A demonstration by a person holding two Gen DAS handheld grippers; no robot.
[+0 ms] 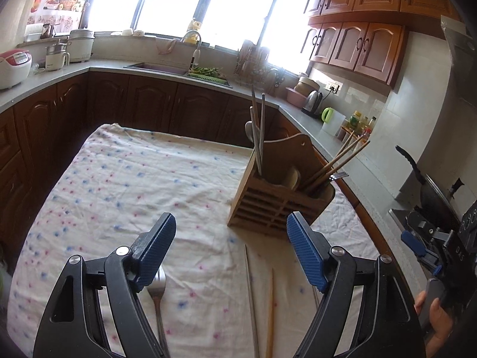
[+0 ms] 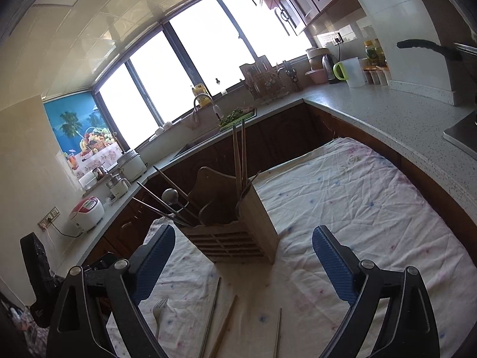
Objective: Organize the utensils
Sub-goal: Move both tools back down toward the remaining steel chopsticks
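A wooden utensil holder (image 1: 275, 205) (image 2: 238, 235) stands on the cloth-covered table (image 1: 119, 185) (image 2: 342, 197), with chopsticks and a spoon sticking out of it. On the cloth in front of it lie a metal fork (image 1: 157, 292) (image 2: 159, 308), a metal chopstick (image 1: 250, 292) (image 2: 212, 307), a wooden chopstick (image 1: 270, 307) (image 2: 226, 322) and another chopstick (image 2: 278, 331). My left gripper (image 1: 231, 232) hovers open above these loose utensils, nothing between its blue pads. My right gripper (image 2: 244, 250) is also open and empty, facing the holder.
Kitchen counters wrap around the table. On them are a sink (image 1: 155, 67), a rice cooker (image 1: 13, 68), a kettle (image 1: 313, 101) and bottles (image 1: 357, 122). A pan (image 1: 423, 179) sits at right. The other gripper (image 1: 429, 238) and a hand (image 1: 435, 319) show at the right edge.
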